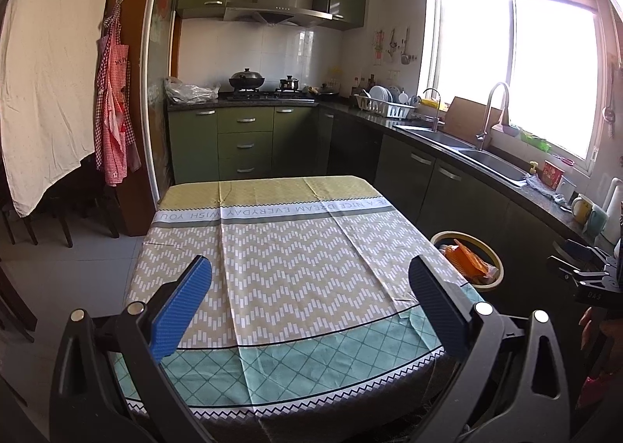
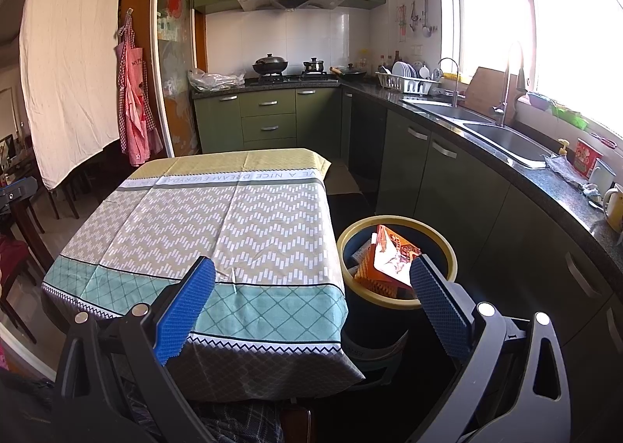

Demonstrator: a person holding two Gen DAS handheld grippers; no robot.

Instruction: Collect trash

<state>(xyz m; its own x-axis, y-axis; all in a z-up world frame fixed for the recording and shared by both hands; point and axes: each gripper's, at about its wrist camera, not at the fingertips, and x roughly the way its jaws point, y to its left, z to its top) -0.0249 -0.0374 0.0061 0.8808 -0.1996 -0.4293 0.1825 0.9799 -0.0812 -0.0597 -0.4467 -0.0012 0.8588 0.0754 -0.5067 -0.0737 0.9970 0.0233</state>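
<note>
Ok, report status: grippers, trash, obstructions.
Left gripper open, empty. Right gripper open, empty. Wrappers in bin beside table. No obstruction seen.

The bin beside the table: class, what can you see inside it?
Inside the bin sit crumpled wrappers: an orange-and-white packet on top, with orange ribbed packaging beneath. Whatever lies deeper is covered by them and cannot be seen.
</note>
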